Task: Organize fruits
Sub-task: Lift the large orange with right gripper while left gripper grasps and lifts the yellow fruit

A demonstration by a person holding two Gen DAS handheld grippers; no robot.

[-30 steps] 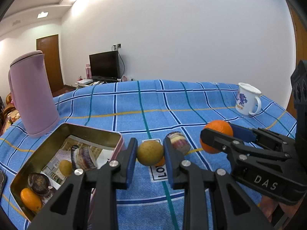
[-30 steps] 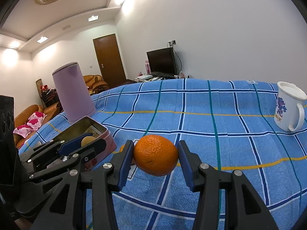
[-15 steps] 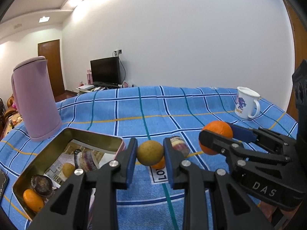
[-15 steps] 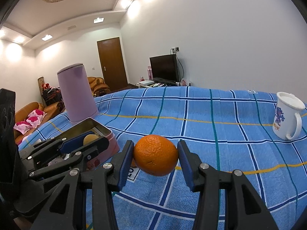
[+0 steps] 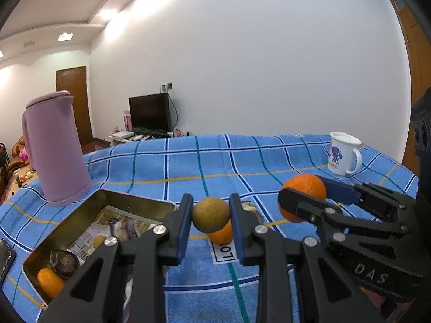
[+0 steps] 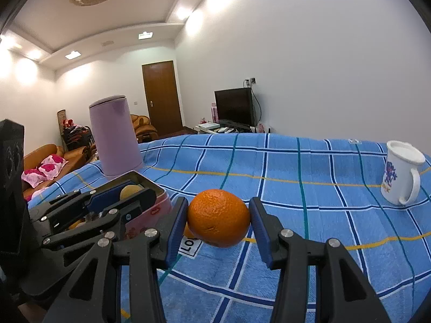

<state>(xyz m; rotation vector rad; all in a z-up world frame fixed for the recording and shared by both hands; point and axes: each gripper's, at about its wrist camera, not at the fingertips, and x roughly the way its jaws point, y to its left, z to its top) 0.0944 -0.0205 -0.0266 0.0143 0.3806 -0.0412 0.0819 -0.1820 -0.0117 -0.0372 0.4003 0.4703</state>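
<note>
Each fisheye view looks forward along its own fingers, close above the blue checked tablecloth [image 5: 269,156], toward the white far wall. Both share the pink jug [image 5: 55,149] at left, the white mug [image 6: 401,172] at right, and the television [image 6: 234,106].

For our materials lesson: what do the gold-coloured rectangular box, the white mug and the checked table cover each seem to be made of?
Gold-coloured rectangular box: likely thin metal; shiny, reflective inner walls, rolled rim.
White printed mug: probably glazed ceramic or enamel; smooth, glossy surface.
Blue checked table cover: woven fabric, matte, with visible texture and soft folds.
</note>
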